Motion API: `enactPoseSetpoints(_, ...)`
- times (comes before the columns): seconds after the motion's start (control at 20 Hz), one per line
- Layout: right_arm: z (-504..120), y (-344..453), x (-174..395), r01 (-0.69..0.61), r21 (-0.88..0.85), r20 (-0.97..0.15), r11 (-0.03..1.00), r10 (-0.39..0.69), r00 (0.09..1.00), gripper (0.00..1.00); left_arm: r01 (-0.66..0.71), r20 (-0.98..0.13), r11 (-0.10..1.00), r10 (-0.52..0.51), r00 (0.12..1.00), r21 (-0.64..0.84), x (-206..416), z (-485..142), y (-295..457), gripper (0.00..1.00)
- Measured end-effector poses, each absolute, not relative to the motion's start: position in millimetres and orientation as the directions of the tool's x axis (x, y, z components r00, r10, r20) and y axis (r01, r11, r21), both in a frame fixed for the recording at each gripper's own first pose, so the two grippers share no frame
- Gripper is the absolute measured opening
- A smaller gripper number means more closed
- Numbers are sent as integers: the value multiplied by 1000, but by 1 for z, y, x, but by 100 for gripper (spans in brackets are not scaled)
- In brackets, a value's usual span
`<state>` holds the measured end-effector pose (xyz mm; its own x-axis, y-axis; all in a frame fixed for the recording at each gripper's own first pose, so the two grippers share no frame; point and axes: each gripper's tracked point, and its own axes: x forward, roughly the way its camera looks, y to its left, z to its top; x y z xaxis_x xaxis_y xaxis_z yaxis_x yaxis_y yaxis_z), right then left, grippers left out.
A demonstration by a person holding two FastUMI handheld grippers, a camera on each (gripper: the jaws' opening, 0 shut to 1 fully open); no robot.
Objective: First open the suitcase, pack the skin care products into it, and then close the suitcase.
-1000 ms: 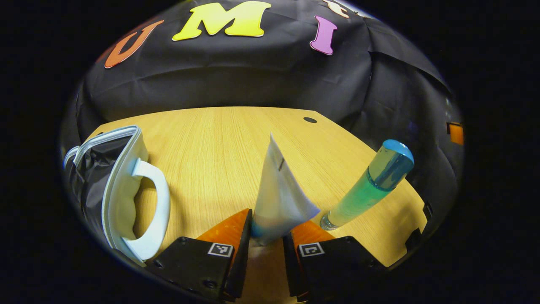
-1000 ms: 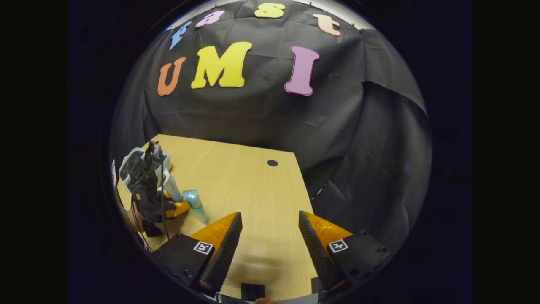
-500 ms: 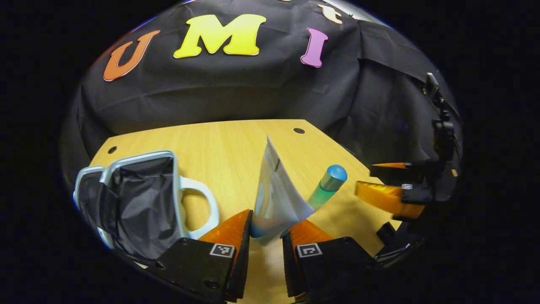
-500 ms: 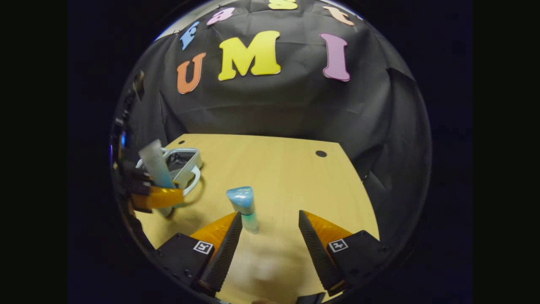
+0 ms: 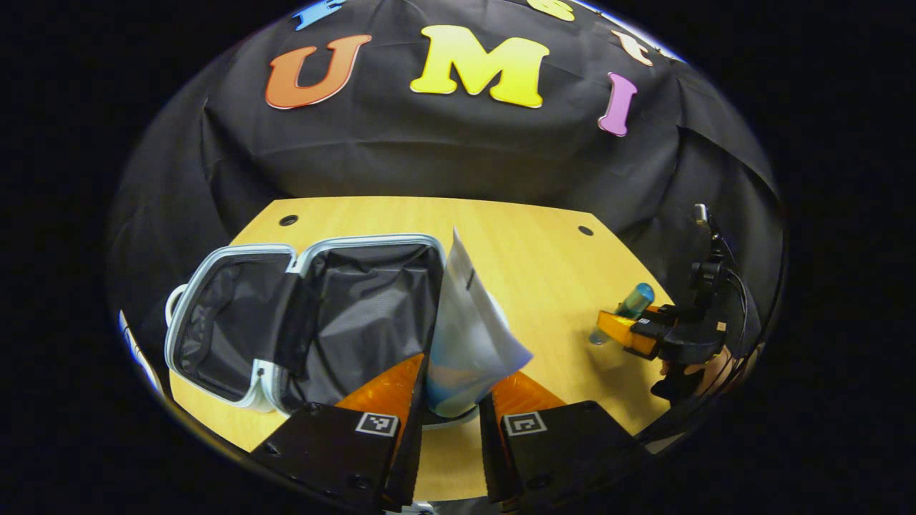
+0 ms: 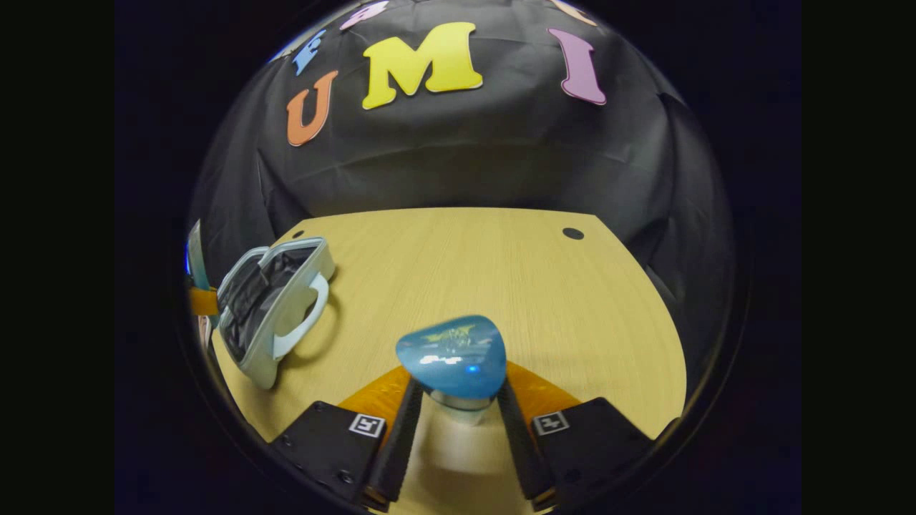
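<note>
Both claws are clamped on skin care products: the left gripper [image 5: 449, 400] pinches the lower end of a pale tube [image 5: 465, 336] that stands upright between its fingers, and the right gripper [image 6: 458, 422] closes on a blue-capped bottle [image 6: 452, 357] just under its cap. Ahead and to the left of the left claw, the open suitcase [image 5: 300, 315] lies on the wooden table [image 5: 529, 257] with its dark lining exposed, the tube just over its near edge. Half a second ago the suitcase sat farther left of that claw, and the right claw's fingers stood apart with the bottle ahead of them.
</note>
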<state>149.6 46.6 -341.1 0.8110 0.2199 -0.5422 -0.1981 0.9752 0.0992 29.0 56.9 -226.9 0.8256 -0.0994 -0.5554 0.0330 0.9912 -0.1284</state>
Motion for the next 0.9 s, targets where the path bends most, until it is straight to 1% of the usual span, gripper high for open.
enactPoseSetpoints(0.1, -342, 47, 153, -160, 101, -554, 982, 189, 811, 41, -14, -585, 992, -61, 809, -123, 28, -236, 81, 40)
enactPoseSetpoints(0.15, -342, 49, 153, -154, 96, -569, 983, 181, 802, 43, -37, -610, 991, -48, 791, -125, 29, -244, 91, 40)
enactPoseSetpoints(0.2, -341, 52, 149, -153, 96, -583, 984, 180, 792, 42, -47, -633, 990, -50, 772, -136, 32, -252, 100, 40)
enactPoseSetpoints(0.25, -336, 55, 144, -152, 100, -595, 983, 181, 783, 39, -51, -654, 989, -52, 755, -138, 35, -258, 108, 39)
enactPoseSetpoints(0.35, -316, 63, 131, -159, 89, -593, 983, 180, 785, 40, -38, -709, 990, -70, 702, -135, 41, -272, 119, 39)
enactPoseSetpoints(0.5, -275, 88, 106, -203, 92, -589, 975, 217, 779, 40, -34, -816, 991, -84, 572, -126, 43, -306, 135, 39)
enactPoseSetpoints(0.6, -246, 107, 92, -223, 123, -574, 967, 253, 779, 40, -45, -876, 992, -79, 476, -114, 41, -328, 146, 39)
enactPoseSetpoints(0.75, -221, 132, 80, -248, 136, -559, 959, 281, 780, 39, -60, -927, 988, -108, 358, -139, 40, -354, 152, 40)
enactPoseSetpoints(0.8, -216, 140, 77, -256, 141, -552, 956, 290, 781, 40, -64, -931, 987, -116, 345, -146, 43, -359, 153, 40)
enactPoseSetpoints(0.9, -213, 155, 72, -270, 155, -554, 950, 309, 773, 40, -60, -930, 987, -117, 347, -146, 53, -360, 155, 40)
